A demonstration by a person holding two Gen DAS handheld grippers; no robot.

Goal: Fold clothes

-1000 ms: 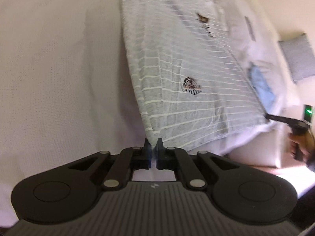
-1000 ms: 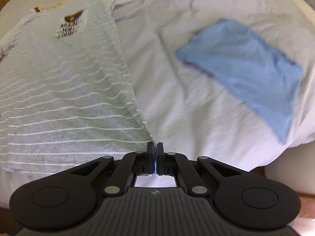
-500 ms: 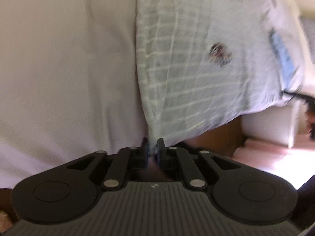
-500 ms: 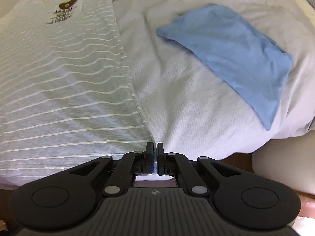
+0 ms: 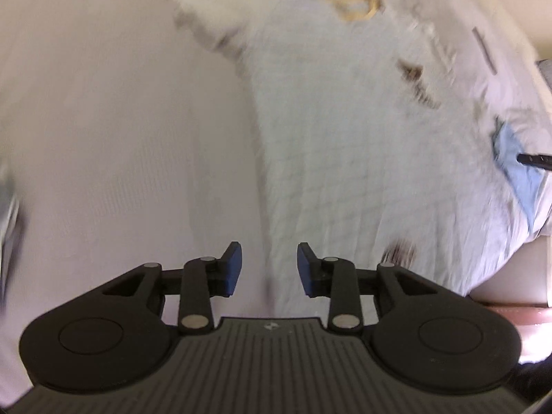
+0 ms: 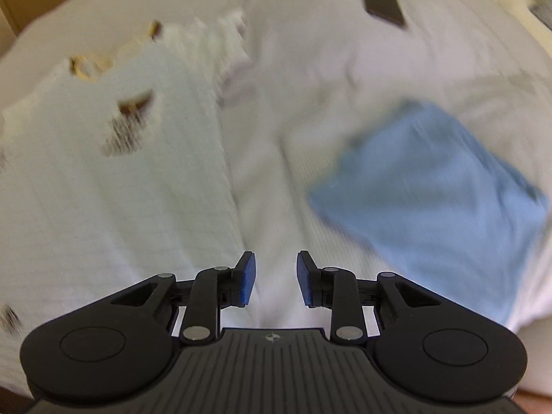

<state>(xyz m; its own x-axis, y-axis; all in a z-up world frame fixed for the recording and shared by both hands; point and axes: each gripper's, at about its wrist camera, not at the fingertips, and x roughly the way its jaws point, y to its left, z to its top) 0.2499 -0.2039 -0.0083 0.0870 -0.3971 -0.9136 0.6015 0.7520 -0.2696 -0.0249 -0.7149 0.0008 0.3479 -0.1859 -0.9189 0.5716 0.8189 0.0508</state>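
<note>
A pale grey striped T-shirt with a yellow collar lies spread flat on the white bed; both views are blurred by motion. My left gripper hovers over the shirt's lower left edge, its jaws opening with nothing pressed between the blue pads. In the right wrist view the same shirt fills the left half. My right gripper is above the shirt's lower right edge and the sheet, jaws opening and empty. The tip of the right gripper pokes in at the far right of the left wrist view.
A folded blue garment lies on the white bedsheet to the right of the shirt, also seen as a blue garment. A dark flat rectangle rests at the far side of the bed. The bed edge drops off at lower right.
Both grippers were shut on the shirt's bottom corners; now both have let go and opened. The views have swung up the bed toward the collar, and the shirt lies flat.
</note>
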